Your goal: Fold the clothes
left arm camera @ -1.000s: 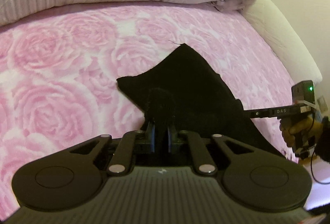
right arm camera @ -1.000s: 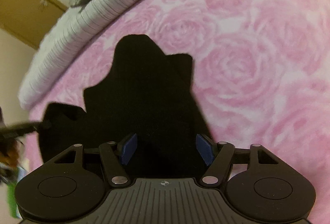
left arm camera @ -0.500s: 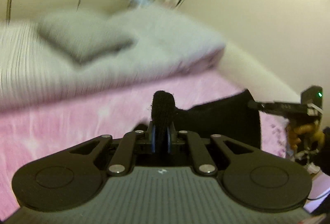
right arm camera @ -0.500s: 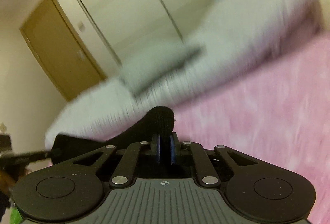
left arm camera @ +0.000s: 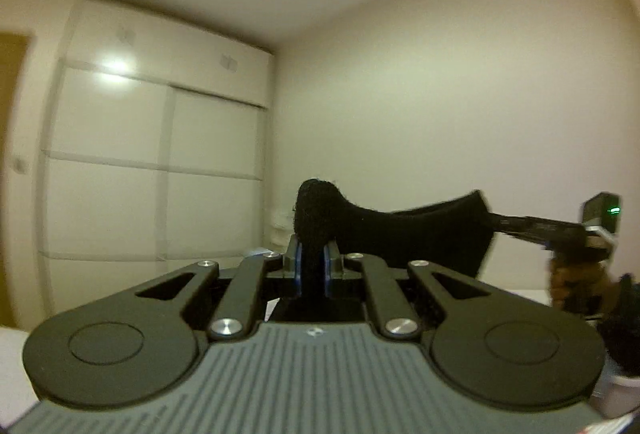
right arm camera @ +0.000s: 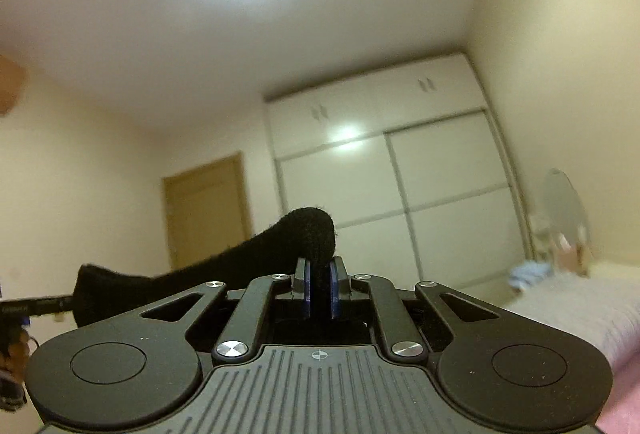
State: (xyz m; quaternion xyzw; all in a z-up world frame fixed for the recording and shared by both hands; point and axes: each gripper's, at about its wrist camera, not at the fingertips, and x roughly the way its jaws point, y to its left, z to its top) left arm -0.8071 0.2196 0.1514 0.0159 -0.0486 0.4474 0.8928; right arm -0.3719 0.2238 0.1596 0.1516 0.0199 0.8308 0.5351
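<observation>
Left wrist view?
— Left gripper [left arm camera: 312,266] pinches the black garment [left arm camera: 420,234] at frame centre; cloth stretches right.
— Right wrist view?
— Right gripper [right arm camera: 319,286] likewise clamped on it, cloth trailing toward lower left.

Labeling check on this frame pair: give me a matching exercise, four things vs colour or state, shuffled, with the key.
Things:
1. left tongs
2. black garment
3. door
4. wardrobe

Colour or state:
A. white, sliding panels shut
B. brown wood, shut
C. lifted, stretched between both tongs
D. shut on a bunched end of cloth

Pairs: 1-D, 2-C, 3-B, 4-A. The right tongs grip the garment's other end.
</observation>
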